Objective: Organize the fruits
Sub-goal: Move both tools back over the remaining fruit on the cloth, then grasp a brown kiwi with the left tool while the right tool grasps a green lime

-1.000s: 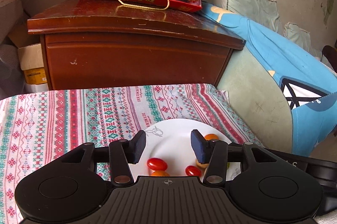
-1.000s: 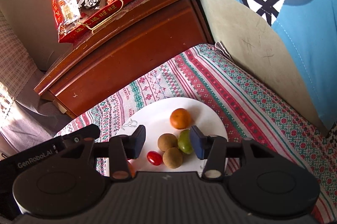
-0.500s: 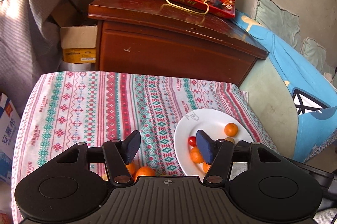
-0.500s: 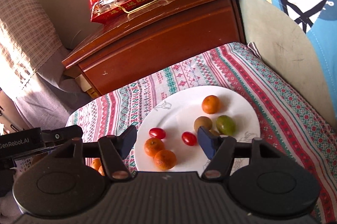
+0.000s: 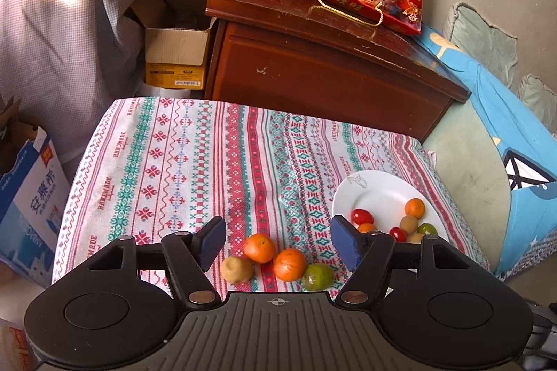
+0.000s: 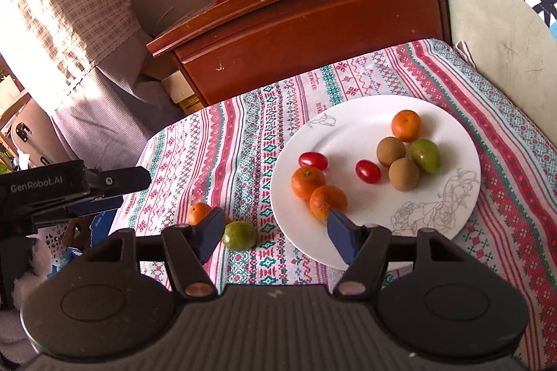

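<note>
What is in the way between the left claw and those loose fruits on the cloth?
Nothing visible. The left claw is open, and the four loose fruits lie on the cloth between its fingers.

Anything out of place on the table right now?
Yes. Four fruits lie loose on the tablecloth beside the plate instead of on it: a brown fruit, two oranges and a green fruit. Nothing looks spilled or damaged.
</note>
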`<action>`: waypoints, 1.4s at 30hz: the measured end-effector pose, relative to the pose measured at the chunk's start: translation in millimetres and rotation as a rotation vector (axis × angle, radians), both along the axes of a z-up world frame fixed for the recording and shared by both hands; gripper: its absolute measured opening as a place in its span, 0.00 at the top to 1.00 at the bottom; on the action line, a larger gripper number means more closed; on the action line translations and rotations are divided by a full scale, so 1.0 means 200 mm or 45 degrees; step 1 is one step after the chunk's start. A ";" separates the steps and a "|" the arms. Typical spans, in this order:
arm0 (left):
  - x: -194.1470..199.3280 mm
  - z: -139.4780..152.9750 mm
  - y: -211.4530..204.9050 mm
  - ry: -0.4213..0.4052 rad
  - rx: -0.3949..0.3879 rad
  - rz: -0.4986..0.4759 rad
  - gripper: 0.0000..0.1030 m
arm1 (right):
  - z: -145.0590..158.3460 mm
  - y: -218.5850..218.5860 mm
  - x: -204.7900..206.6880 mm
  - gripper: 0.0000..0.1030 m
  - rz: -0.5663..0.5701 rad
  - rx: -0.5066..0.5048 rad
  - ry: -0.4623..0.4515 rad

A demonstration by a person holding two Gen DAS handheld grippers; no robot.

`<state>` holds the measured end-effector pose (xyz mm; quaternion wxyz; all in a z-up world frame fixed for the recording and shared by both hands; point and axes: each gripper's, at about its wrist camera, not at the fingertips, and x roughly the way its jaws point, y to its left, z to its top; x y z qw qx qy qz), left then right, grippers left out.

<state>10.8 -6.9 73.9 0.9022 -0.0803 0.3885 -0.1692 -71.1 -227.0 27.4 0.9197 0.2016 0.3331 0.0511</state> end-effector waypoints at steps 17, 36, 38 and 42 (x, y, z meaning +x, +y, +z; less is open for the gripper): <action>0.02 -0.18 0.09 0.144 0.161 0.073 0.35 | -0.11 0.24 0.08 0.41 0.217 -0.139 -0.052; 0.04 -0.29 0.06 0.180 0.155 0.016 0.37 | -0.23 0.27 0.19 0.69 0.236 -0.194 -0.041; 0.04 -0.29 0.05 0.174 0.150 0.007 0.39 | -0.22 0.27 0.18 0.69 0.241 -0.200 -0.040; 0.05 -0.29 0.03 0.141 0.164 -0.007 0.39 | -0.22 0.25 0.16 0.69 0.241 -0.190 -0.029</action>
